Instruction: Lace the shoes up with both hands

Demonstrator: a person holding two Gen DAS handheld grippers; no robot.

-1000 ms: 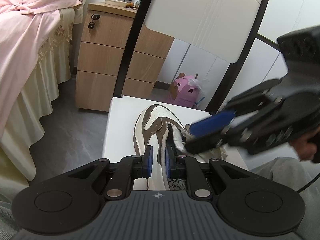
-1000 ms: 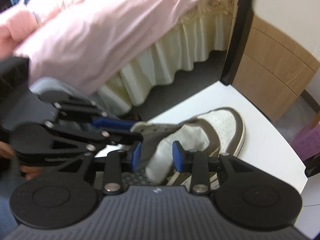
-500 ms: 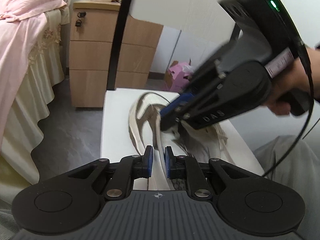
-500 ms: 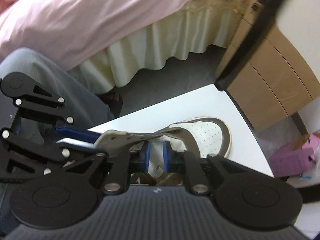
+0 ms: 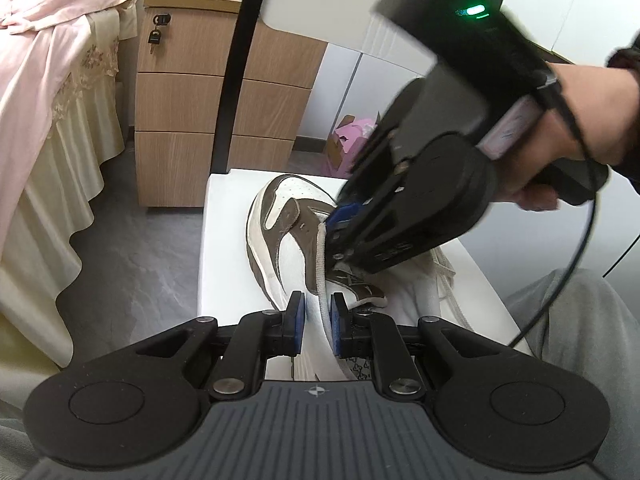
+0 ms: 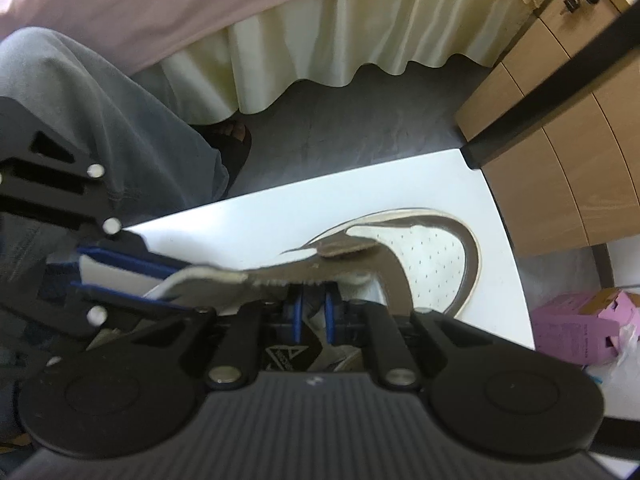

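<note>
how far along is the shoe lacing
Early, by the look of it. Done: the shoe lies on the white chair seat; its brown eyelet flap shows bare holes. In hand: the left hand-held gripper pinches the shoe's collar, a lace running up from its pads, and the right hand-held gripper, whose jaws have just been closing, is down at the eyelets. What it holds is hidden. Left: threading and tying.

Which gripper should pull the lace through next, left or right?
Right, probably. The right gripper is down at the eyelet flap, where the lace rises, and has just been closing. The left gripper is pinching the shoe's side near the collar, steadying it.
</note>
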